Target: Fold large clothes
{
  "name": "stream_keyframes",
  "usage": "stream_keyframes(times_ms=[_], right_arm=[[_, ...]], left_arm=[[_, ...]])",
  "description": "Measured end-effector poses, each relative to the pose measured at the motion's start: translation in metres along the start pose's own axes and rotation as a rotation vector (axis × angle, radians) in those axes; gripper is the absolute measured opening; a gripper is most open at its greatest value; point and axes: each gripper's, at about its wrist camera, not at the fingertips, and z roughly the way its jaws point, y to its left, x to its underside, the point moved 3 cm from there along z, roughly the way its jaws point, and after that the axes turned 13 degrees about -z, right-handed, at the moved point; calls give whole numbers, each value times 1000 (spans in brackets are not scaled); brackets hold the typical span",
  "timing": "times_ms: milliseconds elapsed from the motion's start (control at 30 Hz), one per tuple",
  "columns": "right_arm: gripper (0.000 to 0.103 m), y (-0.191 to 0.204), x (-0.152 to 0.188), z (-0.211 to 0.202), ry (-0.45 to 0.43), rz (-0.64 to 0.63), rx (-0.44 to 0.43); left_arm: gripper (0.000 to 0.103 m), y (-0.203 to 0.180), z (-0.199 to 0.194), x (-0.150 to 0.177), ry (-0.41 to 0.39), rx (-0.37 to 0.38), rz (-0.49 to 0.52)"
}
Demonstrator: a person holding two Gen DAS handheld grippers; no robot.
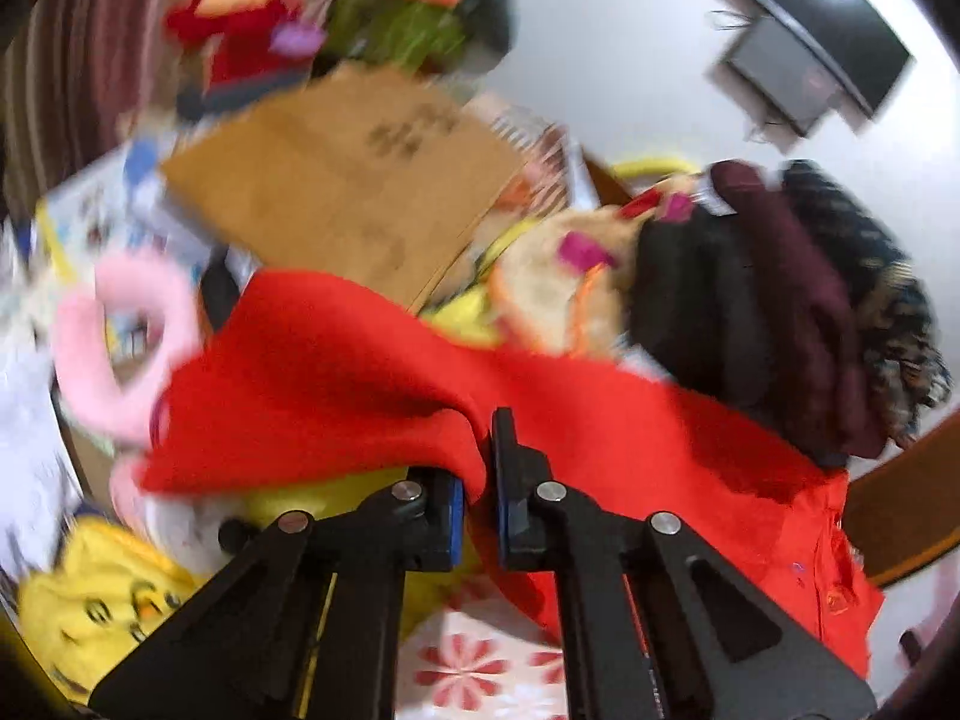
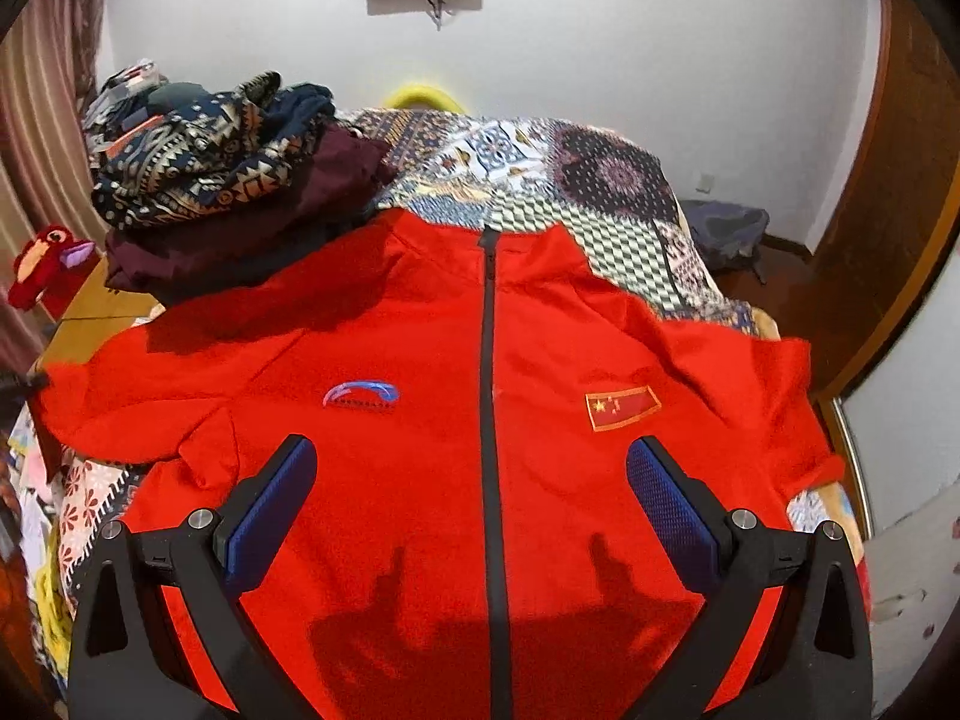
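— While the left wrist view is badly blurred, can you make out what the left gripper (image 1: 480, 480) is doing?

— Yes. Its fingers (image 1: 515, 480) are clamped on a fold of the red jacket (image 1: 336, 372); the cloth hangs over and between the blue pads, lifted into a ridge across the middle of the view. Behind it sit a brown cardboard sheet (image 1: 336, 192), a pink plush ring (image 1: 120, 348) at the left and a yellow plush toy (image 1: 90, 606) low in the corner. A stack of dark folded clothes (image 1: 774, 312) is at the right, past the jacket. Below the fingers a sheet with red flowers (image 1: 474, 660) shows.

— And the right wrist view?

— Sharp. The red jacket (image 2: 420, 480) lies front up and spread across the bed (image 2: 570, 180), which has a patchwork cover. Its dark zip (image 2: 489, 420) is closed and runs straight up the middle; a small logo (image 2: 362, 397) is on one side of the chest and a flag patch (image 2: 621, 408) on the other. The sleeve at the left edge is pulled outward.

— The right gripper (image 2: 471, 498)?

— Its fingers (image 2: 273, 510) stand wide apart above the lower chest, one on each side of the zip, with nothing between them. The pile of folded clothes (image 2: 228, 192) rests at the jacket's far left shoulder, touching it, and a red plush toy (image 2: 48, 270) is beyond the bed's left edge.
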Motion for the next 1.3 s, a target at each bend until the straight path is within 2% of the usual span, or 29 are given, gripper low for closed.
stream_keyframes(times_ms=[200,333,433,533,700,867,1067,1200,1300], right_arm=[[103,-3,-12,-2,-29,-46,-23],[103,-8,-16,2,-28,-65,-47],[103,-13,-16,3,-29,-83,-54],[103,-20,-13,5,-28,-82,-61],[103,-38,-2,10,-8,-36,-81],[103,-56,12,14,10,6,-52],[103,-69,25,19,37,56,-49],[102,-63,27,21,50,29,-49],[102,-56,21,21,47,3,-58]], left_arm=[[5,-87,-50,-4,-104,123,165],[5,-151,-76,10,-147,215,293],[5,-195,-87,34,-134,285,384],[5,-233,-85,64,-105,313,470],[5,-280,-59,133,-15,325,630],[5,-310,-3,212,189,295,751],[5,-304,49,284,397,212,822],[6,-292,62,308,495,161,849],[8,-290,50,300,487,172,855]])
